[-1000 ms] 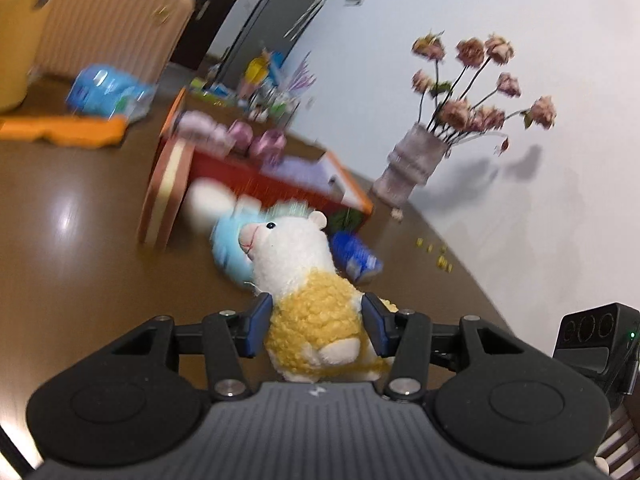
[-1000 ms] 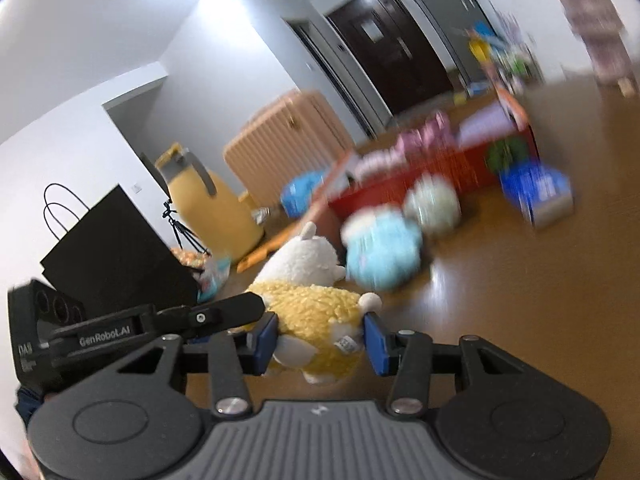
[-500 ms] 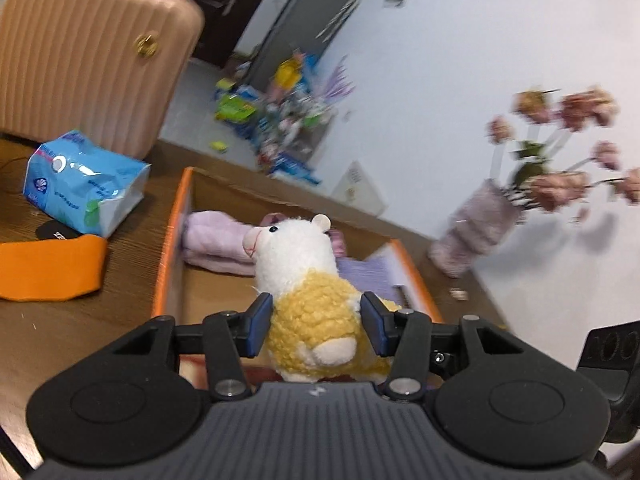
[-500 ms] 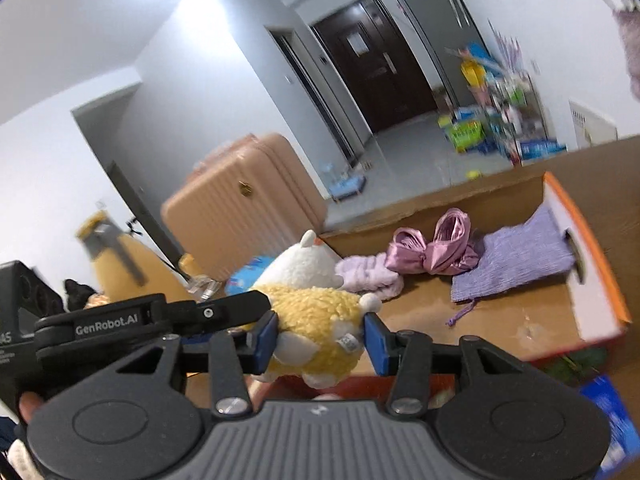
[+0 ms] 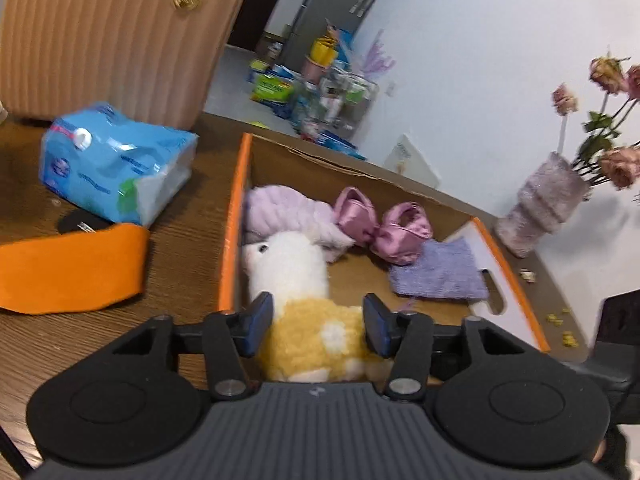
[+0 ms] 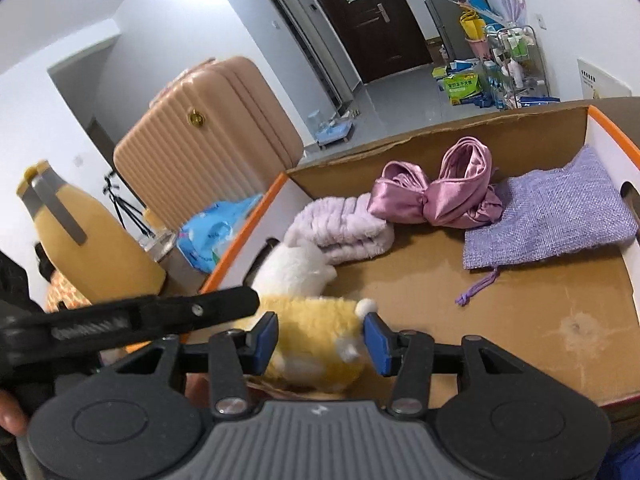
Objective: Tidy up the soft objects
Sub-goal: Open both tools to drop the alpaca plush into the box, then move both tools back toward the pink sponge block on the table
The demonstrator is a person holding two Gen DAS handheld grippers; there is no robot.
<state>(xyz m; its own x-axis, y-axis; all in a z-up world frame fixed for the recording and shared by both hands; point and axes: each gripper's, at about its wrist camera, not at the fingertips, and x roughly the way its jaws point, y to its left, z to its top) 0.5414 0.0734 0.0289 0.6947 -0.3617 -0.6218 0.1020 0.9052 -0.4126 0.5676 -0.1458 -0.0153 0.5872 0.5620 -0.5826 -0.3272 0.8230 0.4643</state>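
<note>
**Plush alpaca held low inside the cardboard box**

The right gripper (image 6: 320, 338) has its blue pads pressed against the yellow body of the plush alpaca (image 6: 316, 332), whose white head leans toward the box's left wall. The left gripper (image 6: 160, 314) reaches in from the left, touching the toy. Deeper inside the cardboard box (image 6: 500, 320) lie a folded lilac towel (image 6: 340, 228), a pink satin bow (image 6: 436, 192) and a purple woven pouch (image 6: 548, 216). A beige suitcase (image 6: 204, 136) stands behind.

Left gripper (image 5: 316, 328) and right gripper (image 6: 320, 338) sit side by side, both pointing forward and down, each with its 2 blue-padded fingers closed on the yellow body of the plush alpaca (image 5: 304, 300).
</note>
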